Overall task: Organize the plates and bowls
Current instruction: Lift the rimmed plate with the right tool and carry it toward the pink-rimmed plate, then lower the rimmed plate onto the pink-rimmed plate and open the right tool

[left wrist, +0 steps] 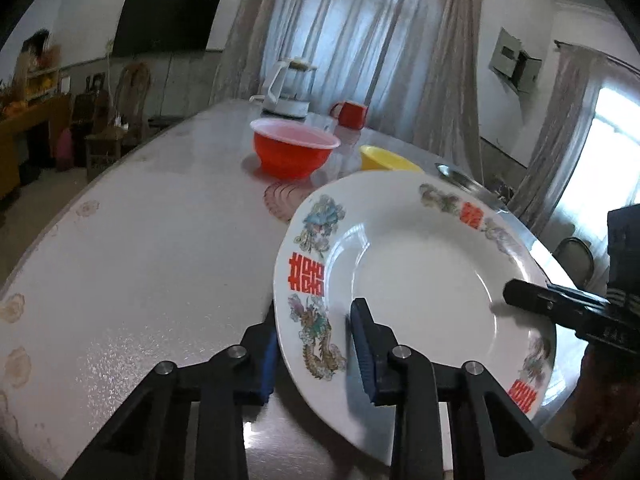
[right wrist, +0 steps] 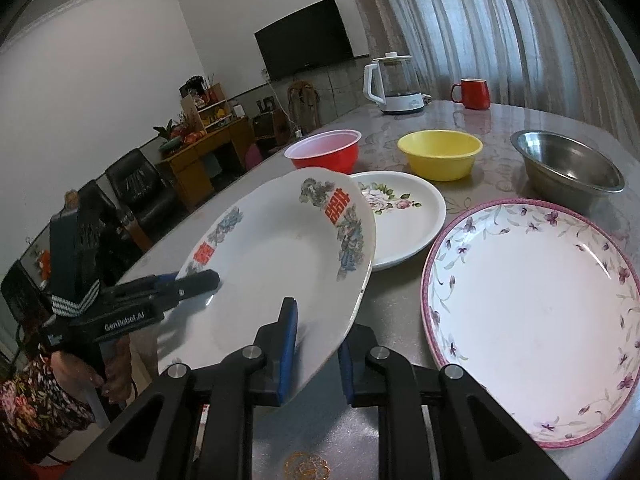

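Currently you hold the white dragon-patterned plate point(right wrist: 280, 264) tilted above the table point(left wrist: 140, 240), both the left gripper point(left wrist: 316, 344) and right gripper point(right wrist: 316, 348) clamped on opposite rims. The smaller white rose-printed plate point(right wrist: 404, 216) lies just beyond its raised far edge, nearer your right hand.

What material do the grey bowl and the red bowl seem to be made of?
The grey bowl looks like metal, probably stainless steel: dull silver with soft reflections inside and a thin rolled rim. The red bowl looks like thin plastic: its wall is slightly translucent, its rim is pale, and its surface is smooth.
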`<state>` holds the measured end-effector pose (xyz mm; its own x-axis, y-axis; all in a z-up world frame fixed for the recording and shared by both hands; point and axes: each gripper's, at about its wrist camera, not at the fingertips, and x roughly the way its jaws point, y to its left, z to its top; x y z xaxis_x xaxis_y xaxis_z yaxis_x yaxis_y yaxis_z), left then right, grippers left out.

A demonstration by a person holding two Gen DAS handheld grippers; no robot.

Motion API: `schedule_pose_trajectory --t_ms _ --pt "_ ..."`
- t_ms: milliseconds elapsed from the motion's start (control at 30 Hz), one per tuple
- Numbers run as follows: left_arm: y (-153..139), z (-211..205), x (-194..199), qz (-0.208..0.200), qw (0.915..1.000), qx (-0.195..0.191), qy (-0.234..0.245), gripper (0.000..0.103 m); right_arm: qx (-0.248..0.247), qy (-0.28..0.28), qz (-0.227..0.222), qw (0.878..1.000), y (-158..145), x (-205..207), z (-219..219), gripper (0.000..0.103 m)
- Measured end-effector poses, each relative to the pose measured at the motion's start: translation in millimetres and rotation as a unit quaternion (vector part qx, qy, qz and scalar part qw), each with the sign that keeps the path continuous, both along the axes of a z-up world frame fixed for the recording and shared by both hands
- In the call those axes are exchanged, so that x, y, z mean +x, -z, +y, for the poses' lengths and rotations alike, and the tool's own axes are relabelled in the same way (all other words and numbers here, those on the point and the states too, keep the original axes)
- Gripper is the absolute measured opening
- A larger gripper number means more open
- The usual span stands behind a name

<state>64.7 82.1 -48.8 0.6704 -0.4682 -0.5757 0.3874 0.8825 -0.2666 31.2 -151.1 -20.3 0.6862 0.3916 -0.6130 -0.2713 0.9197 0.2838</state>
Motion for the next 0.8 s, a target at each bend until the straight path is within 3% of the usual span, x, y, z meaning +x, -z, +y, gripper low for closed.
schedule_pose_trajectory --t_ms 367,533,800 --pt "-25.9 -39.0 -7.0 -0.017 0.9983 -0.037 0.041 0.033 0.023 0.045 -0.02 0.999 -19.5 -14.6 -39.7 0.018" --pt "-33.4 -76.9 -2.2 -0.022 0.9968 -0.032 0.07 0.033 0.025 0.078 -0.03 0.996 -27.4 -26.4 -70.2 0.018" --pt "-31.4 -141.2 10.8 -0.002 0.9967 -0.017 0.08 0.033 0.035 0.131 -0.022 0.991 -23.7 -41.8 -122.1 0.018"
